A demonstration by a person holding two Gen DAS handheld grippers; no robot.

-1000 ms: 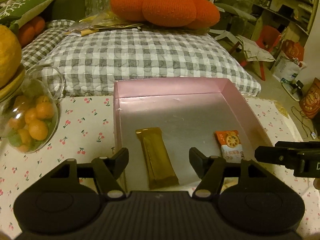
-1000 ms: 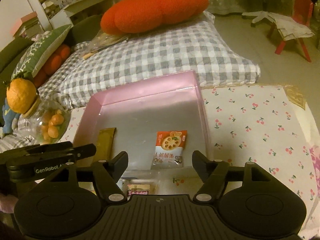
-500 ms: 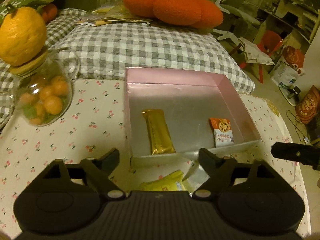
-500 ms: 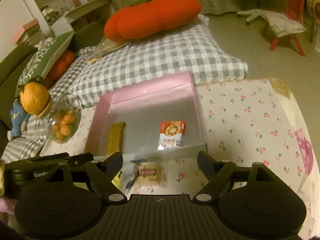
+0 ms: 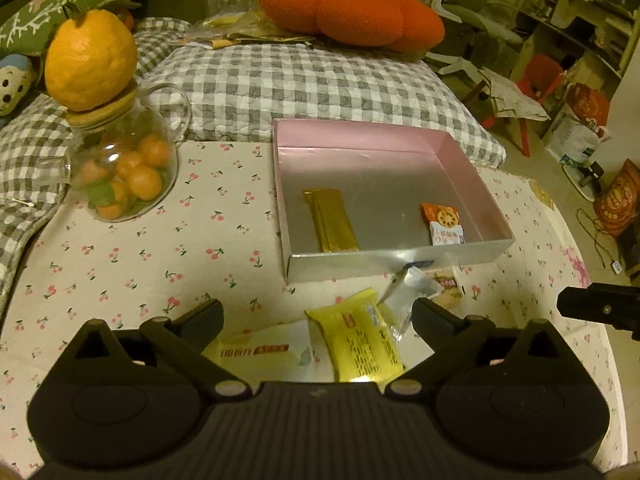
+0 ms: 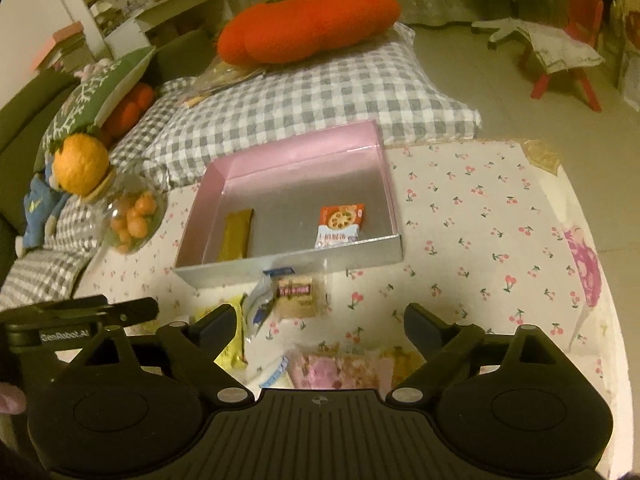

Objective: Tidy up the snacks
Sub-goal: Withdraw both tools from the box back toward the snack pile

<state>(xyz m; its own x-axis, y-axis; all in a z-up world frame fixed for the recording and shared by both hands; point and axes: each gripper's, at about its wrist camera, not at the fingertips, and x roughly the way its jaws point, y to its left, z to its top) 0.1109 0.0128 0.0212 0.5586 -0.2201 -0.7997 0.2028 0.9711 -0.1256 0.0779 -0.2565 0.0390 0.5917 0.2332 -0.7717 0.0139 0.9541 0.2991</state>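
Snacks sit in two groups on the cherry-print tablecloth [image 5: 132, 264]. Inside the pink box [image 5: 360, 136]: a gold bar [image 5: 331, 219] toward its left side, and a small orange-and-white packet [image 5: 443, 225] toward its right, near the front wall, well apart from the bar.

In front of the box, loose on the cloth: a yellow packet [image 5: 362, 338], a pale yellow packet [image 5: 256, 354] beside it, a clear crumpled wrapper [image 5: 408, 286], a beige biscuit packet [image 6: 297, 295], a pink packet [image 6: 334, 370].

Left gripper [image 5: 316, 314]: jaws opening, spread wide, nothing held; the yellow packets lie below the gap. Right gripper [image 6: 318, 320]: jaws opening, wide, empty, above the pink packet.

Glass jar [image 5: 120, 168] of small oranges stands left of the box, a large orange [image 5: 90, 66] on its lid. Checked cushion [image 5: 304, 84] lies behind.
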